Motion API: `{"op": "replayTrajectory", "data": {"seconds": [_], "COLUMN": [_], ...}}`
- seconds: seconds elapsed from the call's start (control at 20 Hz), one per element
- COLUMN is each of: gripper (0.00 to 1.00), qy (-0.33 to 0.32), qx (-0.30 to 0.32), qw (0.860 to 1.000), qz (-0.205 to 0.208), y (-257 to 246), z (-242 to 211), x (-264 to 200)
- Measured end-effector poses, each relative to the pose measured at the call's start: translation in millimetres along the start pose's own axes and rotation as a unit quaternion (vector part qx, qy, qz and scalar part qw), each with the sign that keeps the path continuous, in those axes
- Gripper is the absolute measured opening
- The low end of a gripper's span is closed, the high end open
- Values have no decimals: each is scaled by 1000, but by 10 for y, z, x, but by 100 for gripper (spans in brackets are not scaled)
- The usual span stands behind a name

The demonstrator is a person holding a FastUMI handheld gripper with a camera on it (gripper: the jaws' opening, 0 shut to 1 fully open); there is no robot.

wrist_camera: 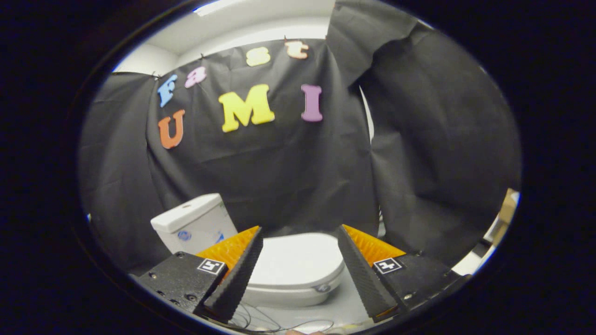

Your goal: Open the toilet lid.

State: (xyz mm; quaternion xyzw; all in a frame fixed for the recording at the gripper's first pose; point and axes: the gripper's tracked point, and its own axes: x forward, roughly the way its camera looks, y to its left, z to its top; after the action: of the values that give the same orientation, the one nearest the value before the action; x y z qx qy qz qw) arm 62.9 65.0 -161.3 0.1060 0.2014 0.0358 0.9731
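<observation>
Black cloth is hung as the booth's wall [288, 177] on every side, with a pale ceiling seen above it. Nearest, thin dark cables [265, 321] are seen lying on the pale floor [342, 302] below the fingers. The gripper [300, 230] is held wide, its 2 fingers spread apart with nothing between them but open air; nothing is gripped.

Just beyond and below the fingertips the toilet lid [298, 260] is seen, framed in the gap between the fingers. It is white, smooth and glossy, rounded at the front, and is lying down flat on the seat, so the task is judged not yet begun. A small dark mark is visible on the front rim beneath it. Further back and to the left, the white tank [193, 223] is seen standing against the cloth.

A slip is the main risk: the lid's edge is thin and slick, so a finger could slide over it instead of catching under it. The seat could also be lifted together with the lid if the finger is set too low.
</observation>
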Motion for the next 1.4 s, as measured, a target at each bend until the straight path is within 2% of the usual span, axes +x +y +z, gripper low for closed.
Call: {"op": "replayTrajectory", "data": {"seconds": [0.15, 0.75, 0.9, 1.05, 1.4], "gripper": [100, 100, 100, 100, 99], "qy": [65, 185, 202, 230, 233], "qx": [36, 140, 157, 190, 279], "qw": [997, 973, 966, 954, 931], "qz": [15, 14, 17, 15, 10], "y": [34, -190, -228, -286, -440], "z": [-402, -1179, -1383, -1650, -1886], "x": [217, 674, 789, 849, 1048]}}
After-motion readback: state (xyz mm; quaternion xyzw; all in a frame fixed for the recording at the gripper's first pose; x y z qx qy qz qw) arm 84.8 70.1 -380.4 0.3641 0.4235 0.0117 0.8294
